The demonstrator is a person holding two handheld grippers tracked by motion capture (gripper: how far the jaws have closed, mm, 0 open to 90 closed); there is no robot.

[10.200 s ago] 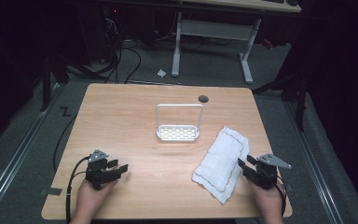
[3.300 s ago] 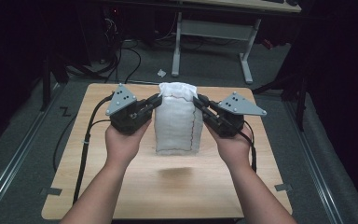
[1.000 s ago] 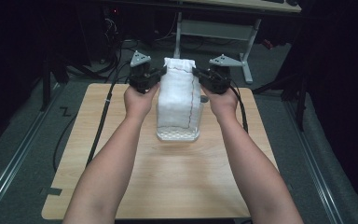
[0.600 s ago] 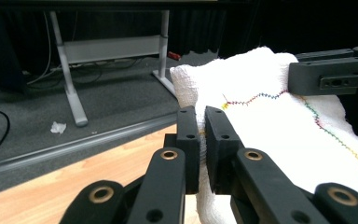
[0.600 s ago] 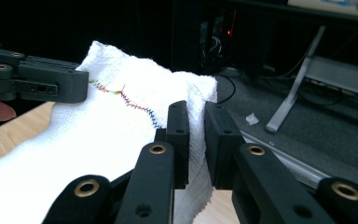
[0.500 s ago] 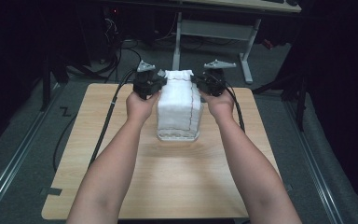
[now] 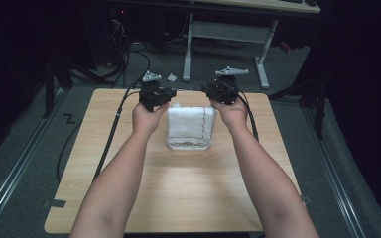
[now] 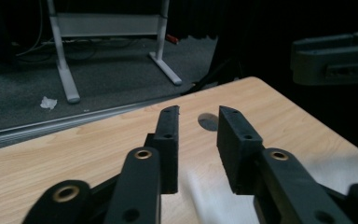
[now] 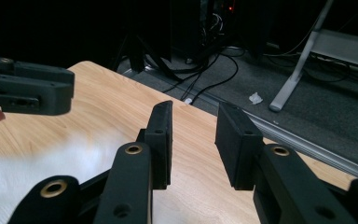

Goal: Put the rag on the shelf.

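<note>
High view: white towel (image 7: 190, 123) draped over the wire rack (image 7: 189, 144).
Left gripper (image 7: 164, 95) at ten o'clock and right gripper (image 7: 209, 91) at two o'clock of it have just been opening, both released, nothing between their jaws.

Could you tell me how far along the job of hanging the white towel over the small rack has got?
Done: the white quilted towel hangs over the small clear rack on the light wooden table. In hand: the left gripper and right gripper have just been opening, with nothing between their jaws, each beside the towel's top edge. Left: probably only drawing both hands back.
</note>
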